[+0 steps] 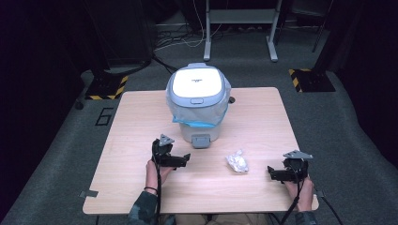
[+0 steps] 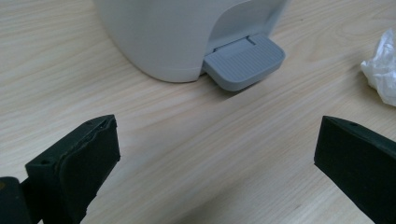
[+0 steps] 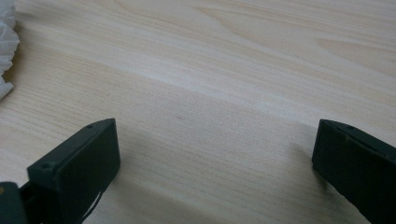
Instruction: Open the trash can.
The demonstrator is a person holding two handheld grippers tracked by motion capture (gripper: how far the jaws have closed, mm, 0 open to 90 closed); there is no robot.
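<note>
**Both grippers wide over the table, crumpled wad between them**

Nearest the person, at the front of the pale wood-grain table point(image 1: 263, 117), the left gripper point(image 1: 186, 158) and right gripper point(image 1: 271, 170) are each held in a hand, jaws spread wide with nothing between them. Between the two grippers, touching neither, lies a crumpled white wad point(image 1: 237, 161), probably paper or plastic film. Farther back stands a white-and-grey pedal bin point(image 1: 198, 101) with a bluish liner, lid down, its grey ribbed foot pedal point(image 2: 244, 61) facing the left gripper.
</note>
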